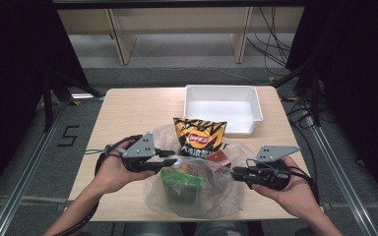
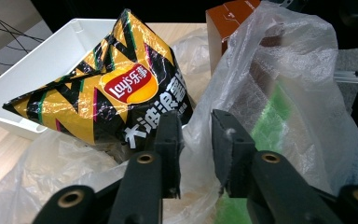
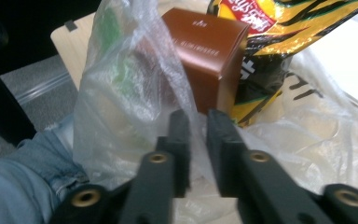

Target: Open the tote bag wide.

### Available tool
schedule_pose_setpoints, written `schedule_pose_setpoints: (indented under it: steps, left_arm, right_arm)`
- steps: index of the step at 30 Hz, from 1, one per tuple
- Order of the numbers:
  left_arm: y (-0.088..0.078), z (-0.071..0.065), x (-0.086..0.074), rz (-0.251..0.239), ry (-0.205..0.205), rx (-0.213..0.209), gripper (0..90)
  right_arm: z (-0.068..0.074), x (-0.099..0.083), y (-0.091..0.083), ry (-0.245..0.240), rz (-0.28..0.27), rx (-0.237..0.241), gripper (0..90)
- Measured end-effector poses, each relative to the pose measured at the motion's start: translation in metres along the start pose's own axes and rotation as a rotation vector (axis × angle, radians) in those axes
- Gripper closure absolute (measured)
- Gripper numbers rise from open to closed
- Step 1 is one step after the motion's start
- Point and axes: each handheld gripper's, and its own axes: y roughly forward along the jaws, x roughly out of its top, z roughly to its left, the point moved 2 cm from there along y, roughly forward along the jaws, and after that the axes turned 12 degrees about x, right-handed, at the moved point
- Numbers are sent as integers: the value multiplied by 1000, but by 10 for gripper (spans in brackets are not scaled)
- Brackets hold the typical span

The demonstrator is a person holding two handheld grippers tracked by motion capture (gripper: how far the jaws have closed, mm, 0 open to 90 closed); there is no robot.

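Here, left claw (image 2: pixel 198 140): pinching bag (image 2: pixel 279 84) film | right claw (image 3: pixel 198 135): pinching bag's other edge | bag between claws on desk (image 1: pixel 128 113) | chips (image 1: pixel 199 137) beyond, box (image 3: pixel 205 51) by right claw.

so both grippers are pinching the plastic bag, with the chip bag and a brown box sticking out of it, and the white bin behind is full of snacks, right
Not quite: the white bin is empty, as the high view shows. The rest holds: the left gripper and right gripper each pinch the plastic bag, with the chip bag and brown box sticking out of it.
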Motion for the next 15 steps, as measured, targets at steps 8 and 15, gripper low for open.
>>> schedule_pose_setpoints:
  steps: [8, 15]
  left_arm:
    - [-4, -3, 2, 9, 7, 7, 841]
    - [-14, -7, 4, 2, 5, 11, 861]
  right_arm:
    - [5, -1, 4, -11, 44, 14, 900]
    - [9, 0, 2, -41, 54, 22, 900]
